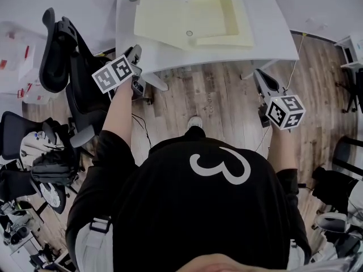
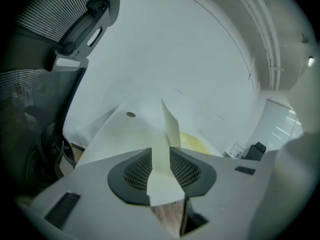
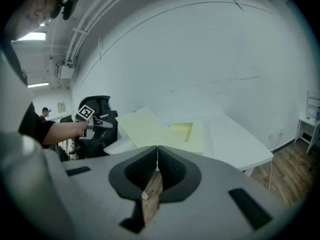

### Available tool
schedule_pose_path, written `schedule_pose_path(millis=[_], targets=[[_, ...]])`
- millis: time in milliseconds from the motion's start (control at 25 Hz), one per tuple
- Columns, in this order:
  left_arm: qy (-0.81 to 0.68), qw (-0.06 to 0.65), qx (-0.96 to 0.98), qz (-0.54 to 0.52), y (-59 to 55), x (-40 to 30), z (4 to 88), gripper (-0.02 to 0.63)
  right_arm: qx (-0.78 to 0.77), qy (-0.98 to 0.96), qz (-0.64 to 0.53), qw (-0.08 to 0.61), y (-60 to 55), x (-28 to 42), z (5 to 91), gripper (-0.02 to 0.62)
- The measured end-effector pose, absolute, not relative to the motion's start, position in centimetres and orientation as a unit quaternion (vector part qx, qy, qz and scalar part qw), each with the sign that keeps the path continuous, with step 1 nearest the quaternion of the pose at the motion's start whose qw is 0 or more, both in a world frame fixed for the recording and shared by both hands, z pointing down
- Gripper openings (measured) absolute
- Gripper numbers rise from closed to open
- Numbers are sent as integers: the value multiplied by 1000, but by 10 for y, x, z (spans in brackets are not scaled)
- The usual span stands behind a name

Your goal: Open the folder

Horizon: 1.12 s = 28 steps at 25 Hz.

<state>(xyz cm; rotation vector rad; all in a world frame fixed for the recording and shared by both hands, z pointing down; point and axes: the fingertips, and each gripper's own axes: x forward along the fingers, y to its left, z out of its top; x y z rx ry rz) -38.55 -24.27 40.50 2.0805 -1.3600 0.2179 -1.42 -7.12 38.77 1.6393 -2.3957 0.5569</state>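
- The left gripper (image 1: 136,54) is off the table's near left corner. Its jaws stand moderately apart and the pads press on nothing; only table and folder show through the gap
- The folder (image 1: 187,18) lies on the white table (image 1: 272,44), spread open, with its cover to the left of the pocketed half. I cannot tell whether the cover rests fully flat
- The right gripper (image 1: 260,78) is off the near right edge, jaws closed together and empty
- Step, as I judge it: the opening looks done, so both grippers should draw away cleanly. The left one must stay clear of the cover's edge so the cover isn't dragged shut. If the cover springs up, a closed tip pressed near the spine should settle it
- Count: one folder, one table, two grippers, at least two dark office chairs (image 1: 57,50) at the left
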Motion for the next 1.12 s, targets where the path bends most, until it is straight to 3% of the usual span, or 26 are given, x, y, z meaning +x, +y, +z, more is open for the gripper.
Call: schedule_pose_path(millis=[280,680,840,1120], targets=[[-447,301,840,57,-153,-342,373,100,518,-837,170,51,-11,-49,353,25],[-237,178,949,109,38,-254,316,94,427,-884,187,-16,84,-118,310,23],[-159,136,972,108,93,-225,287,49,393,-902,177,-29,113,-130,280,23],[-117,108,982,98,152,-201,257,28,399,-907,134,-28,160,-135,246,23]])
